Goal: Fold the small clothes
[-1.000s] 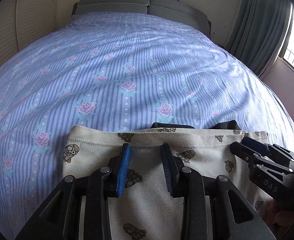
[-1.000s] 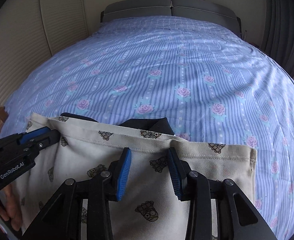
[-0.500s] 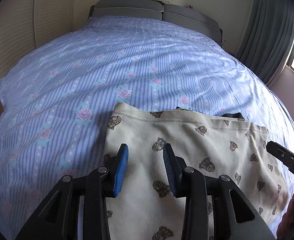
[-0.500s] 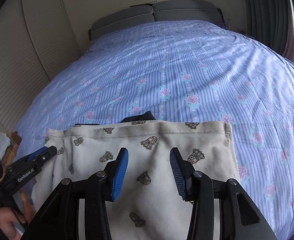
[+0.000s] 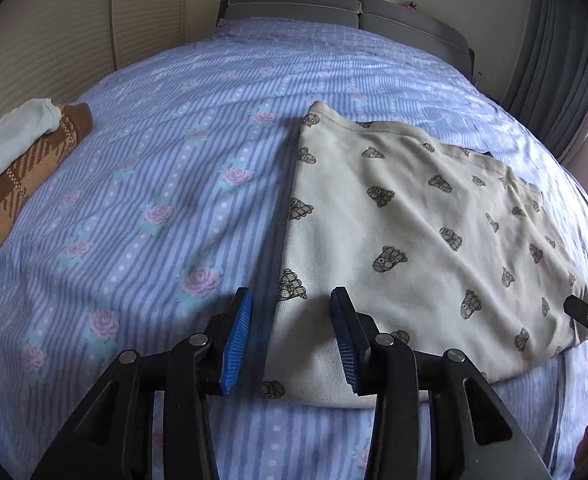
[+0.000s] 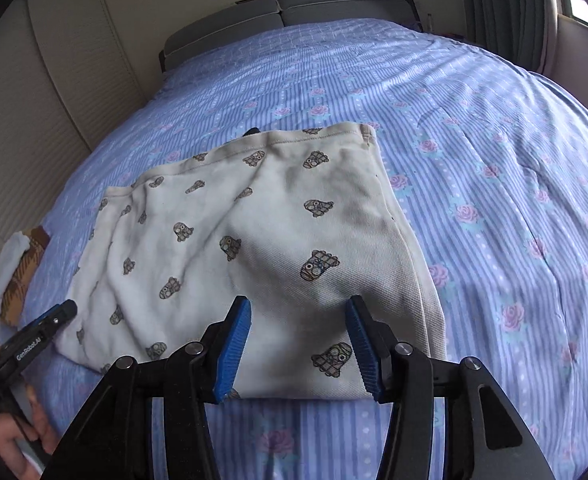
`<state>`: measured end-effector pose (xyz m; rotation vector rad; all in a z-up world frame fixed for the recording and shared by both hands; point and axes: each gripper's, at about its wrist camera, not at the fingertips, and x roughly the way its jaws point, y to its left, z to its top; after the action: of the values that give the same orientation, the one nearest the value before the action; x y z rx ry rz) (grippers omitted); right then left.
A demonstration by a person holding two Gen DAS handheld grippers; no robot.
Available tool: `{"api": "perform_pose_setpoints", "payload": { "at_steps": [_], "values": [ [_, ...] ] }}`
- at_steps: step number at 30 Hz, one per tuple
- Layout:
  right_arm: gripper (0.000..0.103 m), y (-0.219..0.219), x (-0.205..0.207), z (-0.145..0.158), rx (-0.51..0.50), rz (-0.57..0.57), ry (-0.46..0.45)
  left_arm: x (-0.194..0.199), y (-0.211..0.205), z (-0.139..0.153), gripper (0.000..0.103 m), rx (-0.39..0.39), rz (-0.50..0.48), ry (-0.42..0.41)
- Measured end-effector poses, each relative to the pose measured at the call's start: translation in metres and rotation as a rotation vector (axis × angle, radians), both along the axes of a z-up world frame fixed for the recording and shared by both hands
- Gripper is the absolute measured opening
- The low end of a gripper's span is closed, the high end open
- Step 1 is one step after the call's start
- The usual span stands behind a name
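Note:
A cream garment with small printed figures [image 5: 414, 232] lies folded flat on the blue striped rose bedsheet [image 5: 154, 184]; it also shows in the right wrist view [image 6: 262, 240]. A dark piece peeks out at its far edge [image 6: 252, 131]. My left gripper [image 5: 292, 338] is open and empty, above the garment's near left corner. My right gripper [image 6: 298, 346] is open and empty, above the garment's near right part. The left gripper's tip [image 6: 54, 316] shows at the right view's left edge.
A brown plaid folded garment [image 5: 26, 176] with a white cloth [image 5: 10, 136] on it lies at the bed's left edge, seen also in the right wrist view [image 6: 24, 272]. Grey headboard [image 5: 334, 4] at the far end. Curtains [image 5: 554, 60] and a window on the right.
Both grippers have pulled back and risen from the garment's far hem. They have let go of it, and it now lies flat on the bed. The plaid pile has come into view.

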<state>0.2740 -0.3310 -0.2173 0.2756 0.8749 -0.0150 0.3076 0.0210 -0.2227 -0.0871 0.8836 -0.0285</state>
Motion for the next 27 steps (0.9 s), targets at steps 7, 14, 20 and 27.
{"api": "perform_pose_setpoints", "payload": {
  "at_steps": [7,14,20,27],
  "values": [
    [0.051,-0.017,-0.01,-0.009,0.008,-0.036,0.041,-0.017,0.002,0.006,0.041,0.067,0.056,-0.014],
    [0.051,-0.034,-0.045,-0.004,0.13,-0.089,0.012,-0.058,-0.001,0.012,0.043,0.0,0.083,-0.013],
    [0.051,-0.052,-0.054,-0.014,0.245,-0.166,0.016,-0.068,0.0,-0.006,0.045,-0.07,0.135,0.003],
    [0.051,-0.061,-0.053,-0.035,0.425,-0.261,0.031,-0.061,0.0,-0.007,0.054,-0.175,0.14,-0.01]
  ]
}}
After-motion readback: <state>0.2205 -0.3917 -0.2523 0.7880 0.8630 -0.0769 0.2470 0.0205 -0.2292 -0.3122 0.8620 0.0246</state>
